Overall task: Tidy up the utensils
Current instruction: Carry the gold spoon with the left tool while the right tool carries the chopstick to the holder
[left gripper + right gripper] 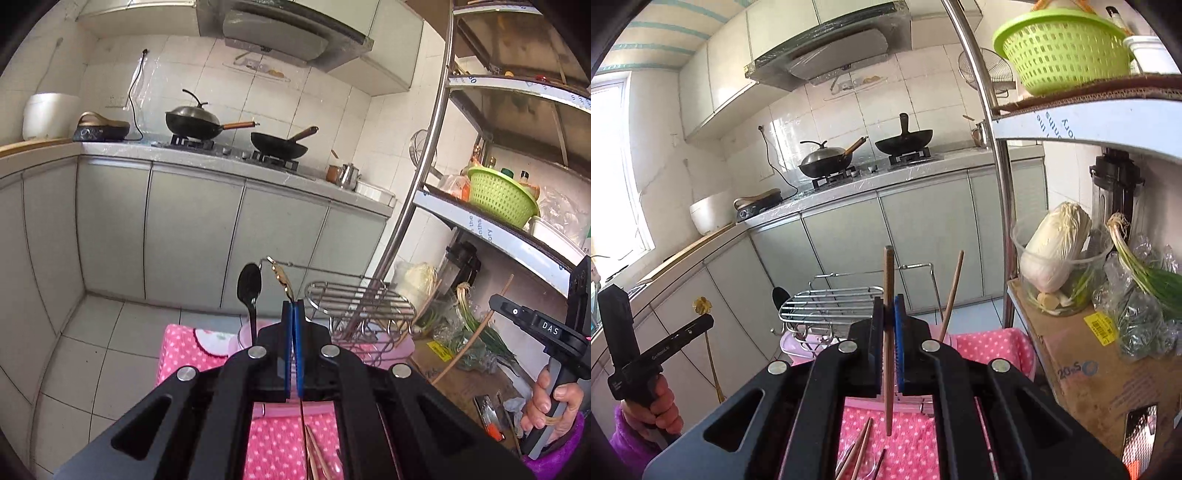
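My left gripper point(293, 306) is shut on a gold spoon point(282, 278) with a thin handle, held upright; it also shows in the right wrist view point(702, 305). My right gripper point(888, 312) is shut on a wooden chopstick point(888, 280), held upright above the pink dotted cloth point(990, 347). A black spoon point(249, 288) stands in a pink holder point(240, 338) beside a wire rack point(360, 301). A second chopstick point(952, 291) stands by the rack point(827, 304). Several loose chopsticks point(858, 450) lie on the cloth below my grippers.
Kitchen counter with two woks point(236, 129) lies ahead. A metal shelf post point(997, 177) and shelf with a green basket point(502, 199) stand to the right. Cabbage point(1054, 247), scallions and a cardboard box point(1082, 369) sit at right.
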A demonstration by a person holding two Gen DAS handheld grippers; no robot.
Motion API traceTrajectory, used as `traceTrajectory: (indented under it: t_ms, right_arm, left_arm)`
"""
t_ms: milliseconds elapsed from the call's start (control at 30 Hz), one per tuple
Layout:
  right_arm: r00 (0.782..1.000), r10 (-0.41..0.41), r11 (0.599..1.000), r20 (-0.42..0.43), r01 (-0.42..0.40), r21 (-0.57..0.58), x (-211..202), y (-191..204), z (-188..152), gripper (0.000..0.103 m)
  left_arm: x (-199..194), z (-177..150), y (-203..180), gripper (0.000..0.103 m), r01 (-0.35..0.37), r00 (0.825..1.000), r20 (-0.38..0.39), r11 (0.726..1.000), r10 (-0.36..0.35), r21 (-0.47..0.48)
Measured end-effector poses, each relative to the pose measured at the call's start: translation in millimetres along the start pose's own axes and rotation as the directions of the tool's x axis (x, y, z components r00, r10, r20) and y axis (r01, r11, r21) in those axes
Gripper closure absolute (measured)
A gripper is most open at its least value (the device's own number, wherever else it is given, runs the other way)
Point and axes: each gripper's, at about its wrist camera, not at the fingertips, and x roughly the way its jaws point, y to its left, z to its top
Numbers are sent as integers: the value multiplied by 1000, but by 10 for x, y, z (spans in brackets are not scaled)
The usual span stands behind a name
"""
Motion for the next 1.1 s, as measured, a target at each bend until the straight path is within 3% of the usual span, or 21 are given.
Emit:
traceTrajectory:
  t_ms: [333, 467, 600, 967, 1100]
  right_arm:
    - [995, -12, 998, 99, 19, -63, -27, 79, 481, 97]
    - [991, -17, 998, 132, 25, -53, 7, 4, 639, 97]
    - [990, -23, 999, 136, 28, -28, 125, -95, 706, 97]
    - [991, -63, 997, 117, 69, -46, 475, -173, 674, 97]
    - [994, -63, 997, 91, 66, -33, 615, -213, 598, 97]
  left_arm:
    - [233, 378, -132, 102, -87, 982, 174, 996, 80, 35]
    - [349, 448, -125, 102, -118, 965, 238, 993, 109, 25]
    - [447, 439, -67, 102, -143, 937, 321, 990, 136, -3]
    - [951, 228, 43, 102, -239, 906, 359, 971, 226, -7]
    - [1073, 88, 11, 102, -291, 879, 403, 956, 253, 35]
